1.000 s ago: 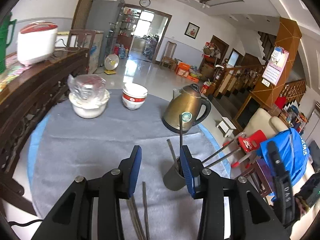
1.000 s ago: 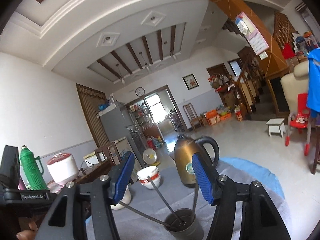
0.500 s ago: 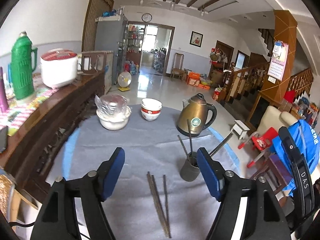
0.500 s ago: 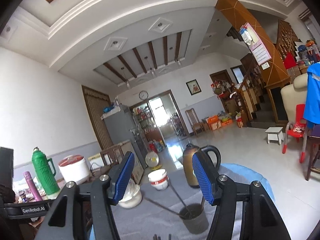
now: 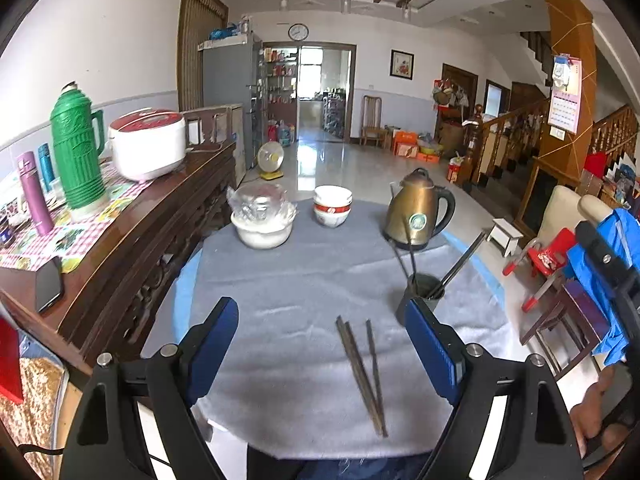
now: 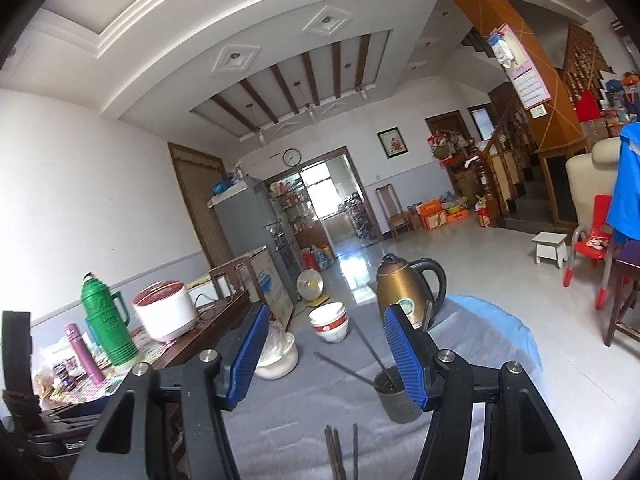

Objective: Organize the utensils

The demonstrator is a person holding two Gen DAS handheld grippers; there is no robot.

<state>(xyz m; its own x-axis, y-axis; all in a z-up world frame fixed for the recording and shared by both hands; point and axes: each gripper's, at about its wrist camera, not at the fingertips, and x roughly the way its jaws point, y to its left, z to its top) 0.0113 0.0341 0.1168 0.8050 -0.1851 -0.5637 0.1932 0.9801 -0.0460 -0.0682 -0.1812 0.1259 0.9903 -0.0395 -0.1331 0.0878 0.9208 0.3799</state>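
Note:
A dark utensil cup point(image 5: 420, 300) stands on the grey table cloth point(image 5: 280, 280) at the right, with three dark chopsticks point(image 5: 412, 252) leaning out of it. Three more chopsticks point(image 5: 362, 372) lie loose on the cloth in front of it. My left gripper point(image 5: 320, 356) is open and empty, held above the table's near edge, behind the loose chopsticks. My right gripper point(image 6: 324, 354) is open and empty, raised above the table; the cup point(image 6: 394, 394) sits by its right finger and the loose chopsticks point(image 6: 340, 456) lie below it.
A brass kettle point(image 5: 418, 210), stacked bowls point(image 5: 332, 206) and a plastic-covered white bowl point(image 5: 262, 216) stand at the table's far side. A wooden sideboard point(image 5: 132, 216) with a rice cooker point(image 5: 146, 144) and a green thermos point(image 5: 78, 148) runs along the left.
My left gripper opened wide, let go of a chopstick now standing in the cup, and drew back and up. My right gripper also pulled back and up.

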